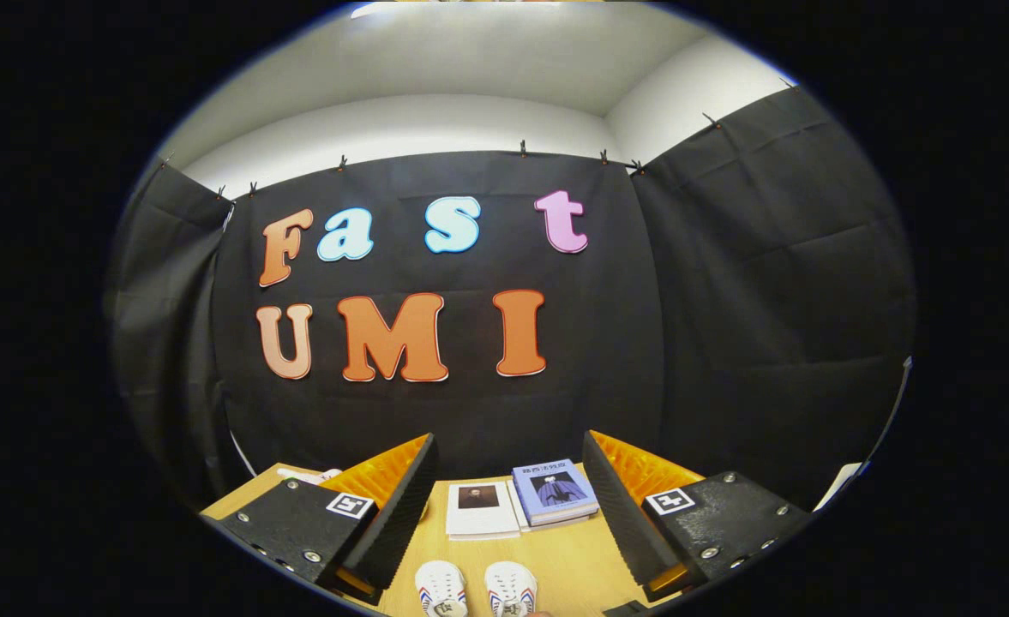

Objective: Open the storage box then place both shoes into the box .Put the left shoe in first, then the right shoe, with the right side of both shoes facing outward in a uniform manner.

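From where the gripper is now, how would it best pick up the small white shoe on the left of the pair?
Probably from above, pinching across the narrow sides of the small white shoe with striped sides. It stands upright, toe toward the books, close beside its twin, so one finger must slip between them. The gripper is open, with both shoes lying between its fingers.

Claw-mounted view, high above table (573, 557), facing booth wall (470, 411), level
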A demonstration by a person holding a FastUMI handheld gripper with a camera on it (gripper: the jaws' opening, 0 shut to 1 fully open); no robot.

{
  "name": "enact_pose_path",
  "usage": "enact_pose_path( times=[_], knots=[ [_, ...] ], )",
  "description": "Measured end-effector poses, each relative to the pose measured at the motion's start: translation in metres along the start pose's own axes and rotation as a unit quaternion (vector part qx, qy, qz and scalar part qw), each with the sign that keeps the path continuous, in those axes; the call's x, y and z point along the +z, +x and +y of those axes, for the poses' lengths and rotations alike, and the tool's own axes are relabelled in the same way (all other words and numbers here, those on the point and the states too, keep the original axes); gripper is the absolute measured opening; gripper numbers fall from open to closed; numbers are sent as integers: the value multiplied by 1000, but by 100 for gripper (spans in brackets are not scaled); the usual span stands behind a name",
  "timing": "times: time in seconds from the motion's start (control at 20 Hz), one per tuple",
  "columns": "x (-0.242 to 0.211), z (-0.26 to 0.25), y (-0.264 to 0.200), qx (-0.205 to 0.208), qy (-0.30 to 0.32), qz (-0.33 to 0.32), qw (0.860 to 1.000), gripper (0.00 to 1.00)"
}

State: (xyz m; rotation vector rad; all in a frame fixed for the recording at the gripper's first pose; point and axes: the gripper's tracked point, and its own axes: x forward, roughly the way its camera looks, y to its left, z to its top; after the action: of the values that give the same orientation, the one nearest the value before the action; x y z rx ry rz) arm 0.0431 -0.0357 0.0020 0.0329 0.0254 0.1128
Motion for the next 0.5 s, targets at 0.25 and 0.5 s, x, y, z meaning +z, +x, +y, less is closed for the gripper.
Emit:
enact_pose_path(
  times=[0.25, 0.5],
  knots=[
    [-16, 9, 5, 26, 29, 20, 999, 99],
    [-39, 37, 6, 65, 90, 61, 992, 98]
  ],
)
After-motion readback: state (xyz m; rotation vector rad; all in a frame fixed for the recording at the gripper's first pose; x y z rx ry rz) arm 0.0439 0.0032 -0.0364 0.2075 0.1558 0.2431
